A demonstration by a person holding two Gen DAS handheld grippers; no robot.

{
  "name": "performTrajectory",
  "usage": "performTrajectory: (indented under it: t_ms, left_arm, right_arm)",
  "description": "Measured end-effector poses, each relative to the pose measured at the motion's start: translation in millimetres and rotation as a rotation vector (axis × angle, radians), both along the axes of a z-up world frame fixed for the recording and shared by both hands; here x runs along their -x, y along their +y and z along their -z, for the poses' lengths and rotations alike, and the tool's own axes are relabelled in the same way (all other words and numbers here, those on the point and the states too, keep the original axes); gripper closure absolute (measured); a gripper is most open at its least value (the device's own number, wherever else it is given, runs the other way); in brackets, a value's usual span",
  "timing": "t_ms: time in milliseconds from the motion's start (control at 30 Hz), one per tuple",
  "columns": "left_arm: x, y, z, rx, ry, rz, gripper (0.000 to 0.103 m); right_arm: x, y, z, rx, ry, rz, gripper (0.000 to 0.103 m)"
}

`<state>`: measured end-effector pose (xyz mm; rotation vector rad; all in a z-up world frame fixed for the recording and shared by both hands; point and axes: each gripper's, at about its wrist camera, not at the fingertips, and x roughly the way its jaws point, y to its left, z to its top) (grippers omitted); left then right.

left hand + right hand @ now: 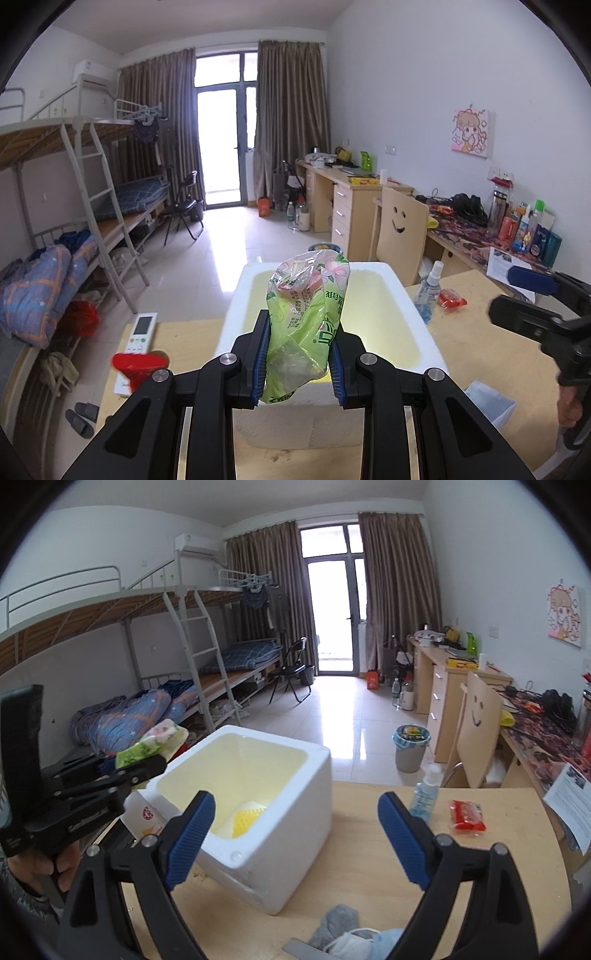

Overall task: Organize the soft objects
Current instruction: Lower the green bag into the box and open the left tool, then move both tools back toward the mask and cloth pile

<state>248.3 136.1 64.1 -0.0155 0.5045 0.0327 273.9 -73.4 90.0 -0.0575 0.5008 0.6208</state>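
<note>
My left gripper (297, 356) is shut on a green plastic tissue pack (308, 317) and holds it upright above the near rim of a white foam box (421, 325). In the right wrist view the same pack (155, 744) sits in the left gripper (147, 764) just left of the foam box (295, 794), which holds a yellow sponge (246, 818). My right gripper (295, 830) is open and empty over the table, in front of the box. A grey cloth (338, 921) and a white face mask (351, 943) lie below it.
A red packet (467, 816) and a spray bottle (424, 794) stand right of the box on the wooden table (498, 886). A remote control (142, 332) and a red object (138, 367) lie left of the box. Blue-white cloth (489, 404) lies at right. A chair (476, 731) stands behind the table.
</note>
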Motion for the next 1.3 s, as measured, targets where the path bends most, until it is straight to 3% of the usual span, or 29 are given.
performTrajectory:
  t_ms: [333,533,600,667,733,900,1300]
  left_arm:
    - [-35,-15,8,0.014,0.055,0.048,0.073]
    - [-45,-15,14,0.0,0.069,0.014,0.071]
    - [-49,-15,14,0.003,0.071,0.013,0.062]
    - [-51,-17,13,-0.006,0.063,-0.002,0.027]
    - [-50,-18,11,-0.013,0.044,-0.025,0.012]
    - [-41,-23,2,-0.008,0.008,-0.029,0.002]
    - [28,-49,-34,-0.004,-0.107,0.026,0.001]
  right_arm:
    - [6,-36,4,-0.027,-0.005,0.067,0.008]
    - [10,-52,12,-0.033,0.012,0.102,0.008]
    - [10,-56,13,-0.036,0.013,0.107,0.008]
    - [12,-60,13,-0.04,0.01,0.113,0.008]
    - [14,-64,13,-0.04,0.005,0.115,0.008]
    - [19,-72,14,-0.048,0.001,0.124,0.008]
    - [43,-78,5,-0.074,-0.03,0.109,0.008]
